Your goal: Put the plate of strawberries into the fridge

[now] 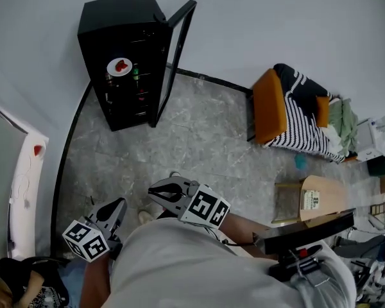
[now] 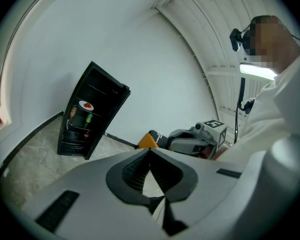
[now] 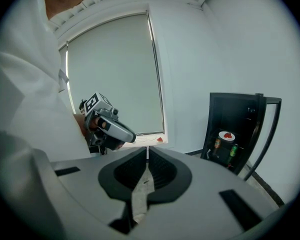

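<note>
White plate, red strawberries, in fridge; left gripper, right gripper jaws closed empty

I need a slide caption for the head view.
The plate of strawberries sits in the open black fridge; the left gripper and right gripper are shut and empty.
</note>
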{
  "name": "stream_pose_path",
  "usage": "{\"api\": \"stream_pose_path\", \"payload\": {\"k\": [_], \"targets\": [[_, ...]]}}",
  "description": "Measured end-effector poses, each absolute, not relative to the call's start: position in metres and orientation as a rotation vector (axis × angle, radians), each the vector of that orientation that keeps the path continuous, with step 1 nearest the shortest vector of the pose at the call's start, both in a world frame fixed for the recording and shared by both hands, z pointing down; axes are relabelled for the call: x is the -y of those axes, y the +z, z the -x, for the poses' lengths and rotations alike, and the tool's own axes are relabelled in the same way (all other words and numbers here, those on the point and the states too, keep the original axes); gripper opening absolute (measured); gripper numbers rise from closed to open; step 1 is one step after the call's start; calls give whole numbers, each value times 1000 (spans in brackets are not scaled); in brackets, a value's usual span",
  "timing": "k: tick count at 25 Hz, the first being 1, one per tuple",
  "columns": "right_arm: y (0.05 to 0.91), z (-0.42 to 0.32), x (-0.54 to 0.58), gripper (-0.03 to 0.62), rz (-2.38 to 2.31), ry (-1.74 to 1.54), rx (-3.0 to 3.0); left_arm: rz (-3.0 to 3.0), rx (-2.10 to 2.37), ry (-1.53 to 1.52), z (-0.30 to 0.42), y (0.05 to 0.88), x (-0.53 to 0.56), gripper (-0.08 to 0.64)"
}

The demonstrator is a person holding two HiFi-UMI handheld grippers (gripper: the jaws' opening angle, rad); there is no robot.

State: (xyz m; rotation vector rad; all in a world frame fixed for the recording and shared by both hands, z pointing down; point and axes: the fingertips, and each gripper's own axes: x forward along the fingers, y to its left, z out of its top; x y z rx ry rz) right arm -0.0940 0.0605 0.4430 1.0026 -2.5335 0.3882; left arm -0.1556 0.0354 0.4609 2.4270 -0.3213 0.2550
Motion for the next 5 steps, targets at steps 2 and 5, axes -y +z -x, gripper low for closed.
{"api": "stream_pose_path", "payload": {"k": [2, 5], "targets": [[442, 86, -64, 26, -1027, 394, 2522, -2427, 299, 264, 149, 463, -36, 13], [437, 67, -62, 26, -1096, 391, 2491, -2445, 239, 279, 131, 462, -30, 12]]}}
